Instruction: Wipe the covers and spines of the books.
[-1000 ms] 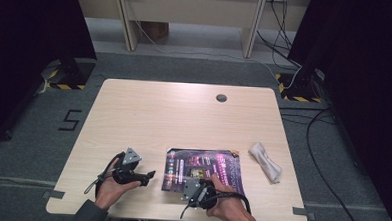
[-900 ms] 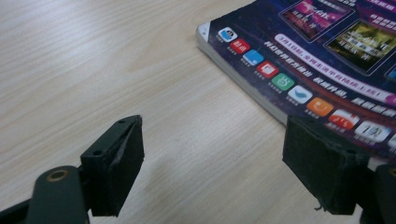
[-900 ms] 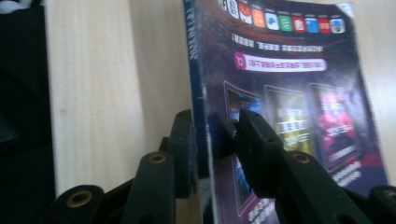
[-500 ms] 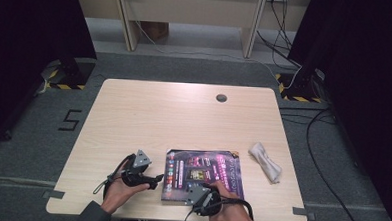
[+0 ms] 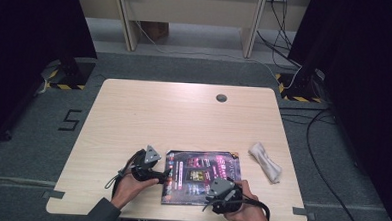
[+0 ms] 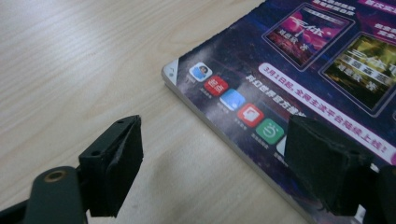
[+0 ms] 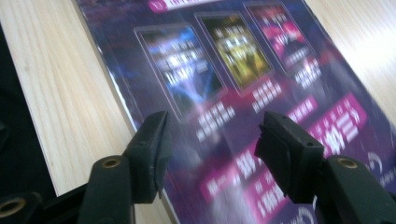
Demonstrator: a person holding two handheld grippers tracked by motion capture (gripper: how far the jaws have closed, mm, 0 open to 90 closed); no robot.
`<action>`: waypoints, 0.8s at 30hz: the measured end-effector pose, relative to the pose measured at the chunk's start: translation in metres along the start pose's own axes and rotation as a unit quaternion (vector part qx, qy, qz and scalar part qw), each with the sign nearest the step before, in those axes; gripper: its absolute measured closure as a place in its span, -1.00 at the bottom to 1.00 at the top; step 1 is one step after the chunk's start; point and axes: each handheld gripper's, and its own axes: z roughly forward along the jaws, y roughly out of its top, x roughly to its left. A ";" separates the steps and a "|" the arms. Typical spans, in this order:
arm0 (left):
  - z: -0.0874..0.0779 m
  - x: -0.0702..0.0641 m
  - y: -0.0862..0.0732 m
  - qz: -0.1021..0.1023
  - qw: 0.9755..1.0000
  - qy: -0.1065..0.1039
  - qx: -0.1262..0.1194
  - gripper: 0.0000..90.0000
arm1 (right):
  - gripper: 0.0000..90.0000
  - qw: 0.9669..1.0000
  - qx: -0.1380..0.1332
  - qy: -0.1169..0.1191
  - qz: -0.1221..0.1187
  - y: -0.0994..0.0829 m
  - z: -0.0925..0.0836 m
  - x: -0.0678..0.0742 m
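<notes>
Now the right gripper [image 5: 215,197] sits at the near edge of the magazine [image 5: 201,177], jaws just opened and standing apart over the cover, nothing pinched. Beside it, the left gripper [image 5: 162,175] hovers spread at the magazine's left edge, one jaw over the counter [image 5: 184,115], one over the cover. Risk, I'd say: the glossy, flat magazine slides when a jaw pushes in, or only the top cover lifts and creases. Farther right, the cloth [image 5: 265,161] lies well apart, no trouble.
</notes>
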 end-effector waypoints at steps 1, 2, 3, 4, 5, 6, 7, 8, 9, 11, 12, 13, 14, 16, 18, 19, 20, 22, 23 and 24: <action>0.001 -0.001 0.001 0.000 1.000 0.000 0.002 -0.58 | -0.08 1.000 0.001 -0.003 0.009 -0.004 -0.002 0.000; 0.004 -0.001 0.003 0.004 1.000 0.000 0.002 -0.58 | -0.08 1.000 -0.001 -0.002 0.012 -0.007 -0.003 -0.001; 0.006 -0.001 0.004 0.009 1.000 0.000 0.004 -0.58 | -0.09 1.000 -0.002 -0.002 0.018 -0.011 -0.004 0.000; 0.009 -0.002 0.005 0.010 1.000 0.004 0.004 -0.58 | -0.10 1.000 -0.001 -0.001 0.020 -0.013 -0.005 0.000; 0.010 -0.002 0.007 0.010 1.000 0.005 0.006 -0.58 | -0.11 1.000 0.002 -0.002 0.025 -0.017 -0.006 0.001; 0.012 -0.003 0.007 0.010 1.000 0.004 0.004 -0.58 | -0.11 1.000 0.003 -0.003 0.025 -0.019 -0.007 0.001; 0.013 -0.003 0.008 0.013 1.000 0.004 0.005 -0.58 | -0.11 1.000 0.005 -0.004 0.029 -0.022 -0.008 0.001; 0.015 -0.004 0.009 0.013 1.000 0.005 0.002 -0.58 | -0.11 1.000 0.005 -0.003 0.028 -0.023 -0.008 0.001; 0.016 -0.004 0.010 0.013 1.000 0.005 0.003 -0.58 | -0.10 1.000 0.005 0.001 0.027 -0.026 -0.009 0.001; 0.018 -0.004 0.010 0.014 1.000 0.006 0.006 -0.58 | -0.10 1.000 0.012 -0.007 0.027 -0.028 -0.010 0.002; 0.019 -0.004 0.010 0.013 1.000 0.005 0.005 -0.60 | -0.10 1.000 0.016 -0.010 0.024 -0.029 -0.009 0.002; 0.020 -0.004 0.011 0.015 1.000 0.004 0.004 -0.60 | -0.10 1.000 0.020 -0.013 0.019 -0.029 -0.008 0.002; 0.020 -0.004 0.011 0.016 1.000 0.003 0.003 -0.61 | -0.11 0.999 0.022 -0.014 0.018 -0.030 -0.007 0.001; 0.019 -0.004 0.010 0.020 1.000 0.004 0.008 -0.61 | -0.13 1.000 0.023 -0.006 0.020 -0.031 -0.006 0.001; 0.019 -0.004 0.009 0.022 1.000 0.002 0.009 -0.61 | -0.13 1.000 0.022 -0.014 0.017 -0.030 -0.007 0.000; 0.019 -0.004 0.009 0.018 1.000 0.000 0.008 -0.61 | -0.12 0.999 0.022 -0.020 0.015 -0.029 -0.007 0.000; 0.018 -0.003 0.008 0.014 1.000 -0.003 0.010 -0.61 | -0.11 0.999 0.024 -0.026 0.010 -0.029 -0.007 -0.001; 0.015 -0.002 0.004 0.009 1.000 -0.012 0.004 -0.56 | -0.11 0.999 0.031 -0.035 0.009 -0.028 -0.006 -0.003; 0.013 -0.002 0.002 0.005 1.000 -0.014 0.005 -0.53 | -0.11 0.999 0.032 -0.040 0.005 -0.028 -0.006 -0.004; 0.012 -0.002 0.000 0.002 1.000 -0.014 0.004 -0.52 | -0.11 0.998 0.033 -0.045 0.006 -0.028 -0.005 -0.006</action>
